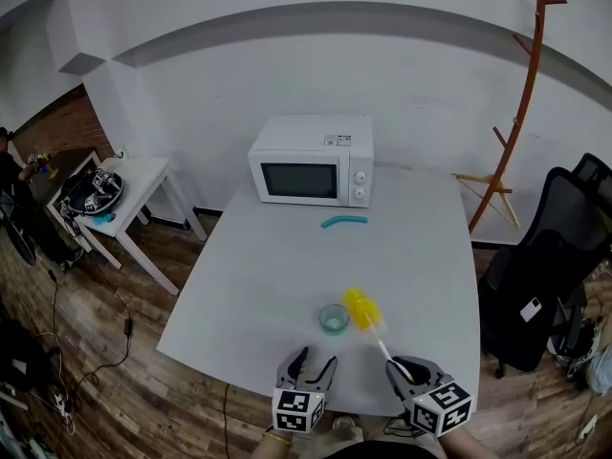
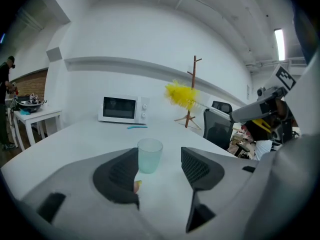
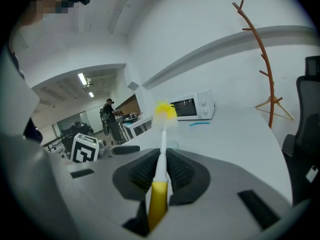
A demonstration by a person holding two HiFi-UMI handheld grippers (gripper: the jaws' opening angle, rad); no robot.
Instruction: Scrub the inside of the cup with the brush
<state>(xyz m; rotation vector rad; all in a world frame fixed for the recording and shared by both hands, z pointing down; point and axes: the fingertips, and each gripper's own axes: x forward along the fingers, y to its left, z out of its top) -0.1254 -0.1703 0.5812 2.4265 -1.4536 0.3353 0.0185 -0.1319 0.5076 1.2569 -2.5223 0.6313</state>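
A small pale green cup [image 1: 334, 318] stands upright on the white table [image 1: 277, 266], near its front edge. My left gripper [image 1: 314, 357] is open just short of the cup; in the left gripper view the cup [image 2: 149, 155] stands a little beyond the fingertips of that gripper [image 2: 160, 166], untouched. My right gripper [image 1: 406, 369] is shut on the white and yellow handle of the brush [image 3: 161, 159]. The brush's yellow bristle head [image 1: 361, 308] hangs above and just right of the cup and shows in the left gripper view too [image 2: 181, 95].
A white microwave [image 1: 312, 161] sits at the table's far edge, with a blue curved piece [image 1: 343, 221] in front of it. A black office chair [image 1: 545, 256] and a wooden coat stand [image 1: 521, 103] are to the right. A small white side table [image 1: 129, 194] stands at the left.
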